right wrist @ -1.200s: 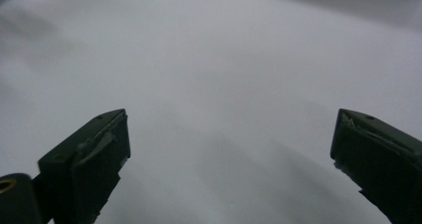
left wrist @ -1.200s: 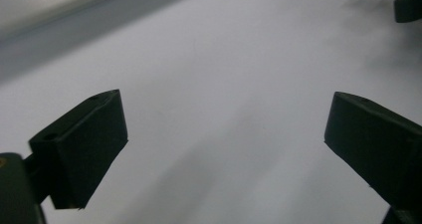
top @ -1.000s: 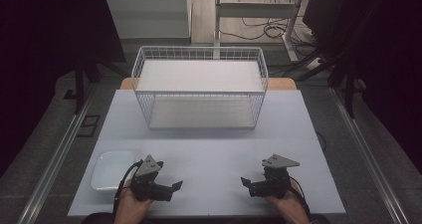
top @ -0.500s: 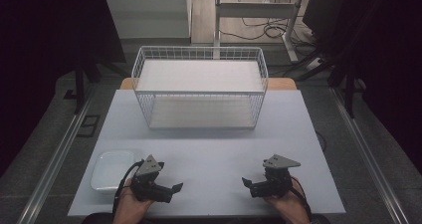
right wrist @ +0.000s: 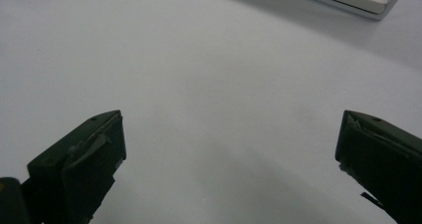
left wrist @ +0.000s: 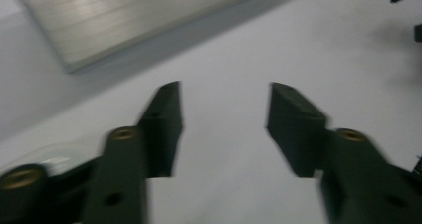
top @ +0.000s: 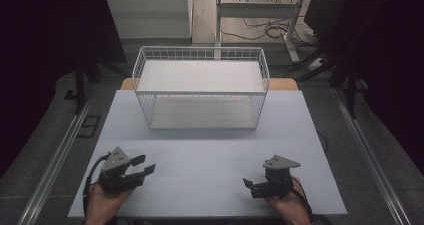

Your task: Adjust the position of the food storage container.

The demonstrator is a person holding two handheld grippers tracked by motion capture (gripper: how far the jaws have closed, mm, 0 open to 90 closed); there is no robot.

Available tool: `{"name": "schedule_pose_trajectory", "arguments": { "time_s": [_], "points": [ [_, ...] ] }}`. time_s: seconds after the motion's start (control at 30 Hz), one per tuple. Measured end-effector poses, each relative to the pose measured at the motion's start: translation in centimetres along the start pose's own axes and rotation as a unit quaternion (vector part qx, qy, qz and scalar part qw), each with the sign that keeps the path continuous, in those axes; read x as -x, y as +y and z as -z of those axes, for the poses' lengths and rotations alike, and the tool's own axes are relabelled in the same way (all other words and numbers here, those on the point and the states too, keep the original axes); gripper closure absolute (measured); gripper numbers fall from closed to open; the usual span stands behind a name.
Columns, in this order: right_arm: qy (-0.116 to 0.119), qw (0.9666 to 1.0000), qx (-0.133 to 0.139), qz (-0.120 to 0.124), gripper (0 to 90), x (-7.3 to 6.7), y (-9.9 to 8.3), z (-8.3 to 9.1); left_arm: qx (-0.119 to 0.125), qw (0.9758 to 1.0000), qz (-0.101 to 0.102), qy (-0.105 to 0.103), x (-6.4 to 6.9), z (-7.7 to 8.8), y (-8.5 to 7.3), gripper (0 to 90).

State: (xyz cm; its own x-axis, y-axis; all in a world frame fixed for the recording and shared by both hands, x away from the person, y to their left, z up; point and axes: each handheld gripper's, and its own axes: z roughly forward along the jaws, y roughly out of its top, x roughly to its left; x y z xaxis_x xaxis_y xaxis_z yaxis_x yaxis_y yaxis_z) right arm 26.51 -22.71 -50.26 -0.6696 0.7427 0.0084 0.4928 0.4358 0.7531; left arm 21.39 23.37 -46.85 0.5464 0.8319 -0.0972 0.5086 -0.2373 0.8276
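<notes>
Both grippers rest low at the near edge of the table (top: 210, 150), left gripper (top: 142, 169) and right gripper (top: 250, 185), jaws apart and empty. The wire basket (top: 200, 92) stands well beyond. Nothing's begun, I'd say; next comes a reach forward.

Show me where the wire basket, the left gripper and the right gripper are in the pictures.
wire basket (top: 200, 91), high view, on its front top rim.
left gripper (top: 145, 166), high view, between the tips of its open jaws.
right gripper (top: 250, 186), high view, between the tips of its open jaws.
</notes>
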Motion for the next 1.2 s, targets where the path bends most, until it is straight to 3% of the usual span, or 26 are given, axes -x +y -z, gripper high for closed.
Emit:
{"name": "schedule_pose_trajectory", "arguments": {
  "time_s": [0.13,0.23,0.43,0.47,0.5,0.6,0.63,0.67,0.7,0.73,0.77,0.87,0.97,1.0,1.1,1.2],
  "points": [
    [-0.002,1.0000,0.006,0.000,0.0,0.0,0.1,0.2,0.010,0.9994,0.024,0.024,-2.1,2.0,-0.6,79.0],
    [-0.003,1.0000,0.006,0.001,0.0,0.0,0.1,0.2,0.011,0.9981,0.038,0.047,-3.5,3.4,-1.2,89.6],
    [-0.006,0.9999,0.009,0.002,0.3,0.0,0.2,0.3,0.008,0.9949,0.064,0.079,-5.4,5.4,-3.0,90.0],
    [-0.007,0.9999,0.009,0.001,0.3,0.0,0.2,0.3,0.008,0.9929,0.076,0.091,-6.1,6.1,-3.9,90.0],
    [-0.007,0.9999,0.009,0.001,0.4,0.0,0.2,0.3,0.008,0.9929,0.076,0.091,-6.1,6.1,-3.9,90.0],
    [-0.007,0.9999,0.008,0.001,0.6,0.0,0.2,0.3,-0.002,0.9883,0.096,0.118,-7.2,7.3,-5.9,90.0],
    [-0.007,0.9999,0.008,0.001,0.6,0.0,0.2,0.3,-0.002,0.9883,0.096,0.118,-7.2,7.3,-5.9,90.0],
    [-0.008,0.9999,0.007,0.002,0.8,0.0,0.2,0.3,-0.004,0.9857,0.109,0.128,-7.7,7.8,-6.9,90.0],
    [-0.008,0.9999,0.007,0.002,0.8,0.0,0.2,0.3,-0.004,0.9857,0.109,0.128,-7.7,7.8,-6.9,90.0],
    [-0.007,0.9999,0.006,0.005,0.9,0.0,0.2,0.3,-0.009,0.9833,0.123,0.135,-8.0,8.2,-7.8,90.0],
    [-0.007,0.9999,0.007,0.005,0.9,0.0,0.2,0.3,-0.009,0.9833,0.123,0.135,-8.0,8.2,-7.8,90.0],
    [-0.007,1.0000,0.006,0.003,1.0,0.0,0.3,0.3,-0.038,0.9811,0.134,0.134,-8.2,7.7,-9.1,90.0],
    [-0.007,1.0000,0.003,0.003,1.2,0.0,0.3,0.2,-0.051,0.9817,0.134,0.126,-8.1,7.2,-9.4,90.0],
    [-0.007,1.0000,0.003,0.004,1.2,-0.1,0.3,0.1,-0.057,0.9836,0.125,0.117,-7.8,6.8,-9.4,90.0],
    [-0.006,1.0000,0.003,0.004,1.4,-0.1,0.3,0.1,-0.059,0.9843,0.121,0.114,-7.5,6.6,-9.2,90.0],
    [-0.005,1.0000,0.003,0.002,1.7,-0.1,0.3,0.2,-0.057,0.9869,0.120,0.091,-7.1,6.1,-8.9,90.0]
  ]
}}
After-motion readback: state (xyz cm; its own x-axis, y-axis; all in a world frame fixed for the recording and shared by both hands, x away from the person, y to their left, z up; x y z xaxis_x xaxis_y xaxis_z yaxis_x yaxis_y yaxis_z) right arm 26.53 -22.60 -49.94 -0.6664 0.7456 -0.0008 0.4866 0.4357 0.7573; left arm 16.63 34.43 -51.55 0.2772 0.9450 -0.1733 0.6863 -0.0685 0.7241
